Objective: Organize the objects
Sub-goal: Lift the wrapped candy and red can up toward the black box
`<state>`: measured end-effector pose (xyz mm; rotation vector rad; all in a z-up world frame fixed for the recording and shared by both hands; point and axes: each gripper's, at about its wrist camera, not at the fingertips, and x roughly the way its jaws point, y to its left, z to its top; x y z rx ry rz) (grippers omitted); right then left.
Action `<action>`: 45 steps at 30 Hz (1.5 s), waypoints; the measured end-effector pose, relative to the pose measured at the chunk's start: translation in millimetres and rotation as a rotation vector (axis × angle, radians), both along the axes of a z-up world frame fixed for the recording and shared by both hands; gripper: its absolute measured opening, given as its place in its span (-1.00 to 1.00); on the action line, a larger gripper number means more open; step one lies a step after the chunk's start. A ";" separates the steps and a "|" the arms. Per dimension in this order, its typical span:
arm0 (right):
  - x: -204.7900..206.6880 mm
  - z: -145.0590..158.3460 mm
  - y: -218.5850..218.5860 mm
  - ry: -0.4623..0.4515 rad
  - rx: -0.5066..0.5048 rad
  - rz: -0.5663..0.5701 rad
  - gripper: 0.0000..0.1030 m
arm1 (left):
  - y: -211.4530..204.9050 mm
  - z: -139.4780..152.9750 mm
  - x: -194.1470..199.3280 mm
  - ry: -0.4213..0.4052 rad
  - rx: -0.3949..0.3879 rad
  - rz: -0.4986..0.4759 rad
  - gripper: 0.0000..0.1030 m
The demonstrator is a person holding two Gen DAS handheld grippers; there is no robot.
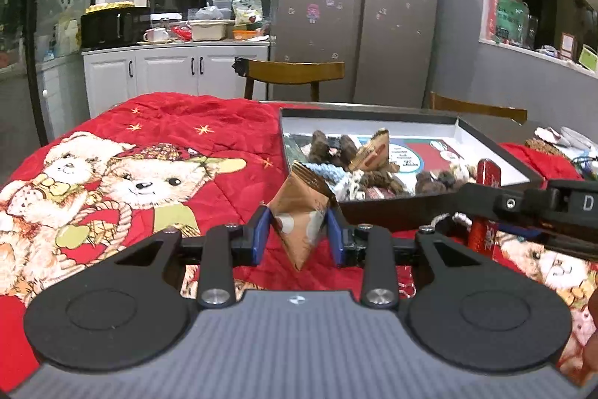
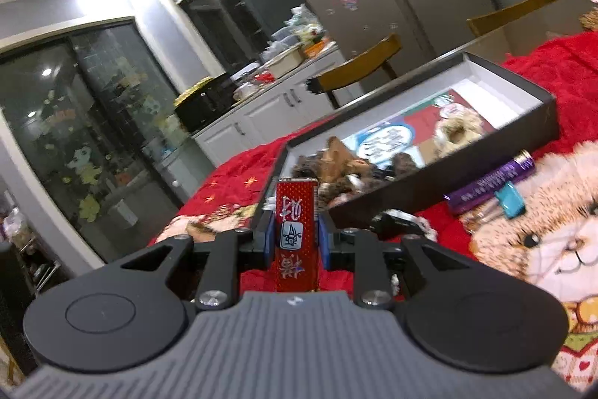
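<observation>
My left gripper (image 1: 299,230) is shut on a brown triangular paper packet (image 1: 299,215), held above the red bear blanket (image 1: 157,137) just left of the black shallow box (image 1: 411,212). The box holds brown plush pieces, a blue knit item and another brown packet (image 1: 373,148). My right gripper (image 2: 297,238) is shut on a red rectangular tin (image 2: 297,230), upright, in front of the box's near corner (image 2: 429,182). The right gripper and the tin (image 1: 486,174) also show at the right of the left wrist view.
A purple tube (image 2: 489,186) and a teal small object (image 2: 510,199) lie on the blanket beside the box. Wooden chairs (image 1: 295,73) stand behind the table. A white cabinet (image 1: 175,70) and a steel fridge (image 1: 355,6) are further back.
</observation>
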<state>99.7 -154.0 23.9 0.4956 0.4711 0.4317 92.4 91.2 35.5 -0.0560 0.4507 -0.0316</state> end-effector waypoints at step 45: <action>110.4 140.0 -94.7 -0.165 0.044 -0.150 -0.48 | -120.5 199.2 120.2 -0.277 -0.001 -0.021 -0.25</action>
